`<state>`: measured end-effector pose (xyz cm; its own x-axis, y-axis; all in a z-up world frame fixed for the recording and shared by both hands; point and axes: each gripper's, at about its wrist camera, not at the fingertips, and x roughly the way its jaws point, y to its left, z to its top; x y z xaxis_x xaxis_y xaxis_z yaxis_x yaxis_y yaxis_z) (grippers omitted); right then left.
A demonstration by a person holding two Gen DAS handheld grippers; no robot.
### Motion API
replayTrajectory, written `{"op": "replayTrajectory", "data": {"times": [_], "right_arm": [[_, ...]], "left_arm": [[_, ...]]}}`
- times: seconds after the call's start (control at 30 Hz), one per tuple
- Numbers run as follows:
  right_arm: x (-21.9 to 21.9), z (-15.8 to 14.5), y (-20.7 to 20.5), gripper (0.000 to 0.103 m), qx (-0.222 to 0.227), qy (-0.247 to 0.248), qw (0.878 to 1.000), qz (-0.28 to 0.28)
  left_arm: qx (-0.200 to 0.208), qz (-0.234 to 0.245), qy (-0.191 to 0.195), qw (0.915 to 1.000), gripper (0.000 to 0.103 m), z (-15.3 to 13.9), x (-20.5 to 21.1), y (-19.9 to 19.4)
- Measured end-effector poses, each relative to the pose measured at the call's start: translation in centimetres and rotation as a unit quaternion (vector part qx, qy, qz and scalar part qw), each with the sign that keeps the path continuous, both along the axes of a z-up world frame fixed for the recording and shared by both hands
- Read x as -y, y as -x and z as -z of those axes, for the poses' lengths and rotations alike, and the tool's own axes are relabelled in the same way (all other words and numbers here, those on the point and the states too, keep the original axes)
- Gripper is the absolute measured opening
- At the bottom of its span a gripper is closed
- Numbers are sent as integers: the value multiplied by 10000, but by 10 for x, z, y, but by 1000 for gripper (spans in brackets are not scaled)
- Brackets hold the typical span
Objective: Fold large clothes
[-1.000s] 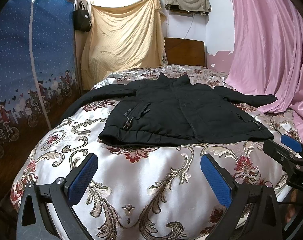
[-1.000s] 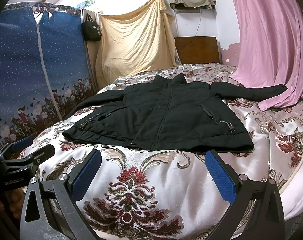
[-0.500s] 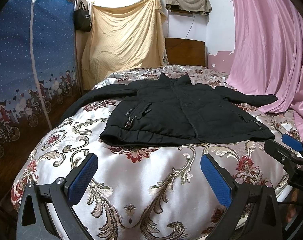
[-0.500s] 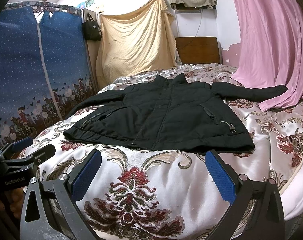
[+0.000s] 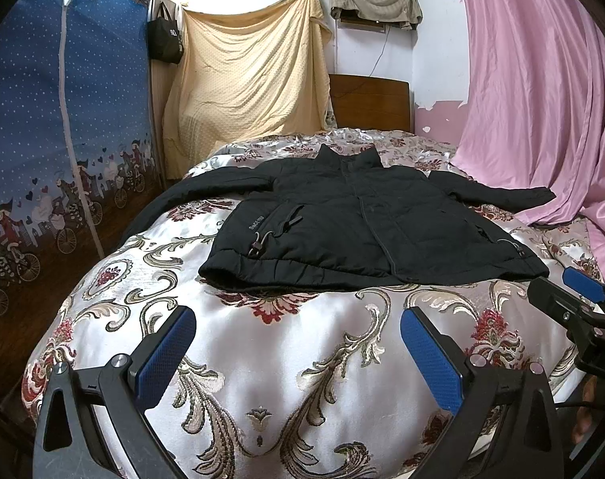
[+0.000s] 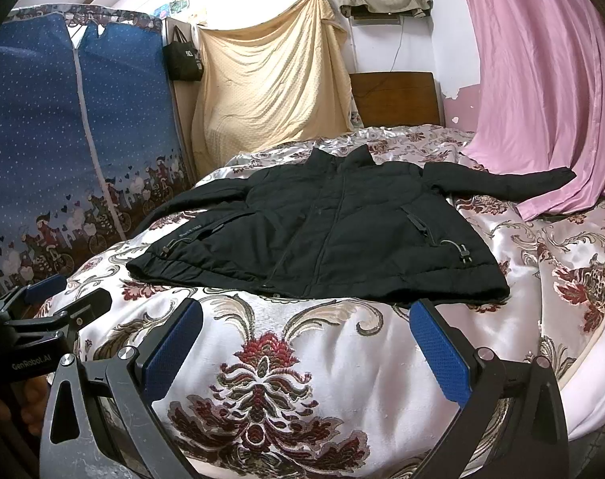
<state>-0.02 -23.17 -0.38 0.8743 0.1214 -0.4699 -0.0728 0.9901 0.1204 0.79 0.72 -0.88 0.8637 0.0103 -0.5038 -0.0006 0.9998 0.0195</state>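
A black padded jacket (image 5: 362, 223) (image 6: 334, 231) lies flat and face up on the bed (image 5: 286, 343) (image 6: 262, 319), zipped, collar toward the headboard, both sleeves spread sideways. My left gripper (image 5: 298, 343) hangs open over the foot of the bed, short of the jacket's hem, with nothing between its blue pads. My right gripper (image 6: 306, 343) is open too, just short of the hem and empty. Each view shows the other gripper at its edge: the right gripper (image 5: 582, 303) and the left gripper (image 6: 50, 303).
A blue fabric wardrobe (image 5: 50, 151) stands along the bed's left side. A yellow sheet (image 5: 246, 80) hangs at the back, beside the wooden headboard (image 5: 370, 103). A pink curtain (image 5: 534, 99) drapes onto the bed's right edge, beside the jacket's right sleeve.
Both grippers have crept very slightly toward the jacket; both stay open. The jacket has not moved.
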Motion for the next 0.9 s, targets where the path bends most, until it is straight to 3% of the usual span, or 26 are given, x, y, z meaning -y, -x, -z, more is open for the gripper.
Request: {"op": "replayTrajectory", "data": {"times": [0.27,0.37,0.63,0.8,0.9], "right_arm": [[-6,4,-1,102,-79,18,10000,-2],[-8,3,-10,102,-388,122,9991,91],[7,-10,-53,102,-910,725,9928,303],[24,-16,-83,102,-1037,834,9906,314],[36,-16,-104,102,-1070,920,9896,269]], "left_arm": [[-75,-85,-12,9999,103,1,-3,-3],[-258,-217,-40,9994,103,-3,-8,-17],[-769,-20,266,9967,103,-24,-14,-70],[-1398,342,483,9884,103,-27,2,-117],[-1575,508,535,9848,103,-27,18,-147]]}}
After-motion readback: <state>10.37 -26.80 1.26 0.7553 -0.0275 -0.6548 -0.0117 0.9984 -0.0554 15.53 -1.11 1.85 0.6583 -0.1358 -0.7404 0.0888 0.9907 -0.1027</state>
